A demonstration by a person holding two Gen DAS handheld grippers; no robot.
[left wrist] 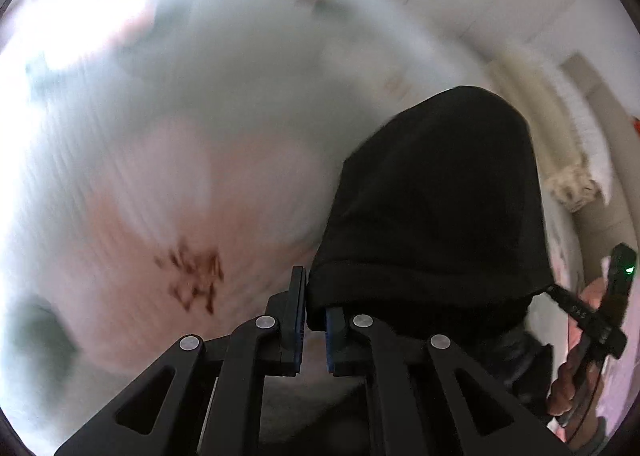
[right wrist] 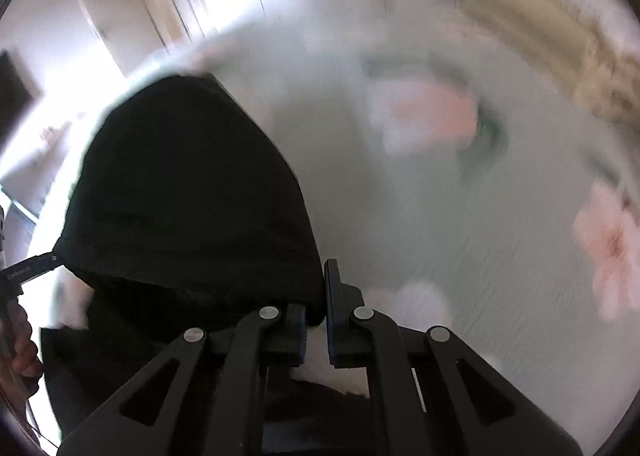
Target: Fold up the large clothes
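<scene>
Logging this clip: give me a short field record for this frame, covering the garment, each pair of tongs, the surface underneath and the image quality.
garment: black garment, bunched, hanging between the two tongs
left tongs: shut on an edge of the black garment
right tongs: shut on another edge of the same garment
surface: pale floral bedspread with pink flowers, below the garment
person: hand gripping the right tongs' handle, seen in the left wrist view
image quality: background heavily motion-blurred in both views; tongs sharp
</scene>
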